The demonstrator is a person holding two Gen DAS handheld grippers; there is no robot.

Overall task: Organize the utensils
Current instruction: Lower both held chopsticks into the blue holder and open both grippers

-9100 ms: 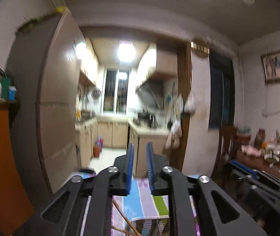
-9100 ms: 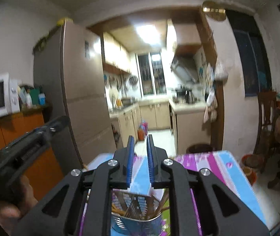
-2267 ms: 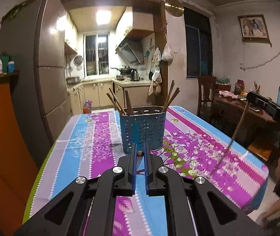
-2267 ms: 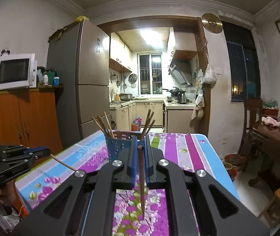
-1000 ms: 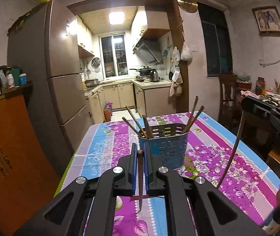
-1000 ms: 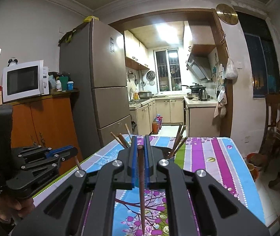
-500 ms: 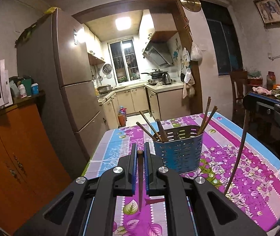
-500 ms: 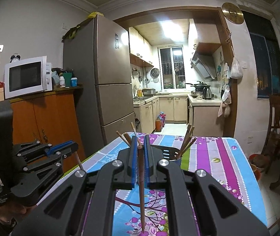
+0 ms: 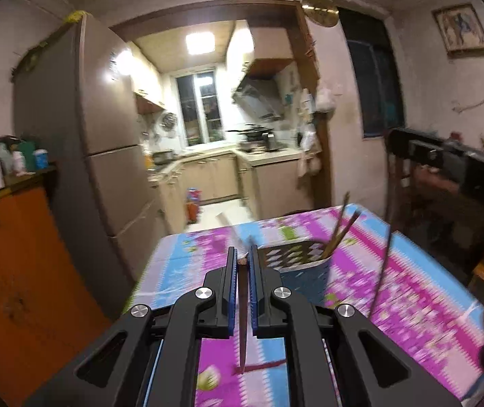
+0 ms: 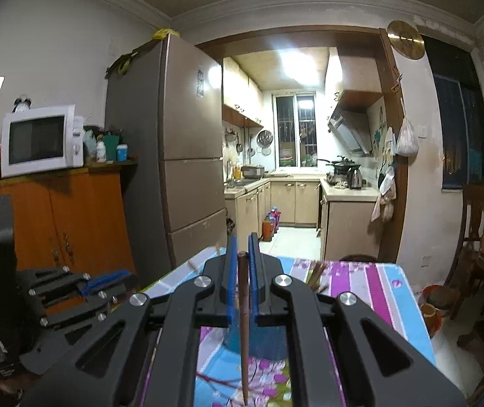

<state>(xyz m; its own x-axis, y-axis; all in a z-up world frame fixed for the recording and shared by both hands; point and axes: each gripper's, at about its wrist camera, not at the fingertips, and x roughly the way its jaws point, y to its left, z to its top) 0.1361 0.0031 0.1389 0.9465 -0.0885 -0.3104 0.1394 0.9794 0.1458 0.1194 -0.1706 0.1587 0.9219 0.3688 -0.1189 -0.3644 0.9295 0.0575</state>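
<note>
Both grippers [image 9: 241, 264] [image 10: 243, 244] clamped on upright chopsticks [image 9: 243, 318] [image 10: 244, 332], tips down; blue basket [image 9: 301, 266] just ahead, nearer the left.

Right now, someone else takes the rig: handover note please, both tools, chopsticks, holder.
Left tool: shut on a chopstick, which hangs point down above the tablecloth.
Right tool: shut on the other chopstick, also point down.
Blue holder stands on the table just beyond both tools, with chopsticks leaning in it at its right side.
Done: one chopstick picked up in each tool.
Left: carry both over the holder, drop them in.
</note>
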